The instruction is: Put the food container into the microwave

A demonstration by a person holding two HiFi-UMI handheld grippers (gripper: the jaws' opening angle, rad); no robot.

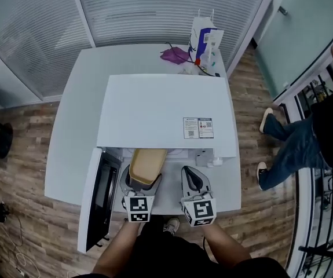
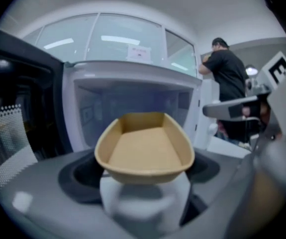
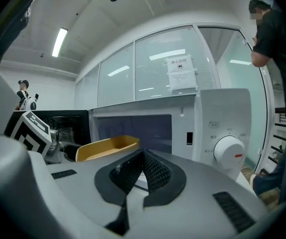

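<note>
Food container (image 1: 147, 165) was gripped level by its near end in the left tongs (image 1: 141, 185), nose at the mouth of the microwave (image 1: 166, 112) by the bench's (image 1: 76, 103) front edge, with the door (image 1: 99, 198) swung left for access and the right tongs (image 3: 142, 171) shut on nothing, parked clear alongside.

Tan food container (image 2: 143, 151), white microwave (image 1: 154, 112) (black door (image 1: 102, 196)), pale grey table (image 1: 73, 126)

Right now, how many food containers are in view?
1. The tan food container is held by the left tool at the mouth of the open microwave. Its inside is partly hidden, so another may be there.
</note>
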